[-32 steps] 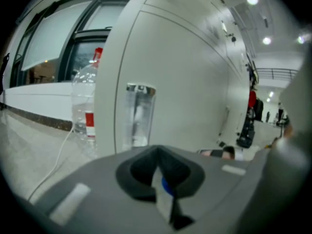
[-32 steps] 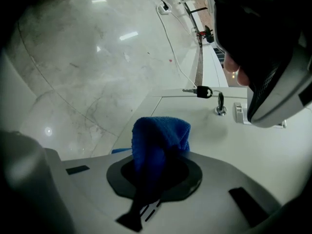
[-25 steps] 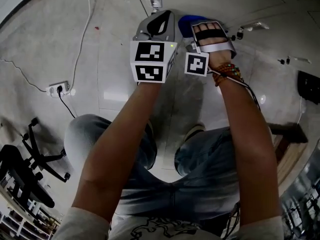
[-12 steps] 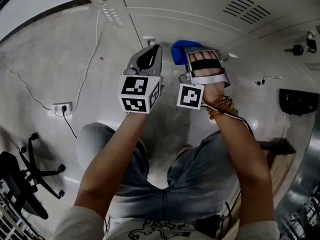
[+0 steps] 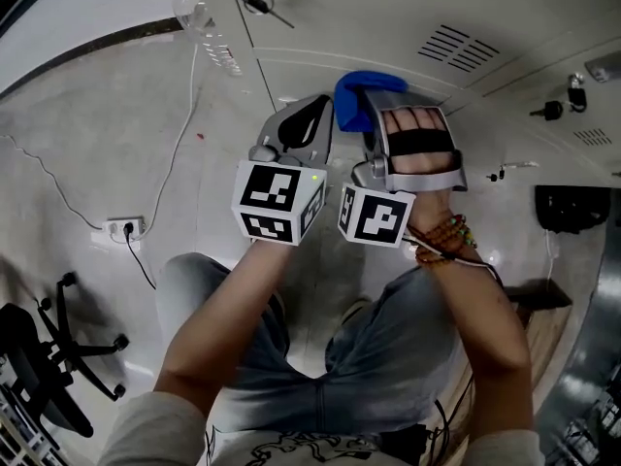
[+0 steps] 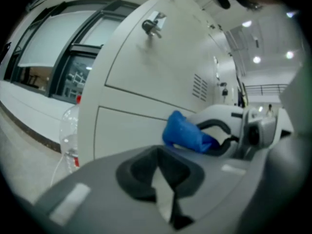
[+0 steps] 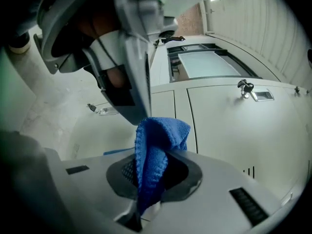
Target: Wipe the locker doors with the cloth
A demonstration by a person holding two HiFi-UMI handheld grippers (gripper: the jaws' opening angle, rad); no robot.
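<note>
A blue cloth (image 5: pixel 357 92) is bunched in my right gripper (image 5: pixel 376 100), which is shut on it just in front of the white locker doors (image 5: pixel 388 17). In the right gripper view the cloth (image 7: pixel 155 150) stands up folded between the jaws, with a locker door (image 7: pixel 239 130) and its key lock (image 7: pixel 245 88) beyond. My left gripper (image 5: pixel 312 113) hangs close beside the right one, shut and holding nothing. Its own view shows the cloth (image 6: pixel 187 133) to the right, a locker door (image 6: pixel 156 72) ahead and a key lock (image 6: pixel 152 26) high up.
A clear plastic bottle (image 5: pixel 202 22) lies on the floor by the locker's left side. A power strip (image 5: pixel 124 227) with a cable sits on the tiled floor at left, an office chair (image 5: pixel 53 357) at lower left. A dark object (image 5: pixel 568 207) hangs at right.
Both grippers have risen and drawn nearer the locker doors, staying side by side. The cloth has stayed clamped in the right gripper.
</note>
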